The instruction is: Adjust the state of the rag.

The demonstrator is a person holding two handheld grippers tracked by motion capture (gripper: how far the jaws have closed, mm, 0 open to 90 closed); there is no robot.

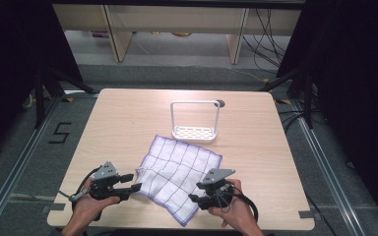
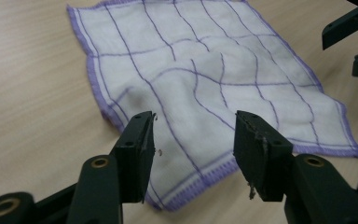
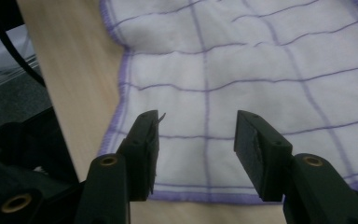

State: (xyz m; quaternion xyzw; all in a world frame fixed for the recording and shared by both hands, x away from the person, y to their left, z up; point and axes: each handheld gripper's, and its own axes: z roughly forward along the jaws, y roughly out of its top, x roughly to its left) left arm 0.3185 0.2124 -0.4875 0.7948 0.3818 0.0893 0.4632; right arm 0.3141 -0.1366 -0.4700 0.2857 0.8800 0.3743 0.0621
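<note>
Each hand-held gripper, left (image 1: pixel 134 183) and right (image 1: pixel 195 192), gapes half-open over the checked cloth (image 1: pixel 179 169), gripping nothing.

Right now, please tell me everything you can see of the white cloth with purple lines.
The cloth is a thin, soft-looking white square with a purple grid and a purple stitched hem. It lies spread on the wooden table, turned like a diamond, slightly wrinkled, its left corner a little raised. The white rack stands just beyond its far corner. The left gripper and right gripper sit at its near edges, jaws open, not pinching it.
</note>
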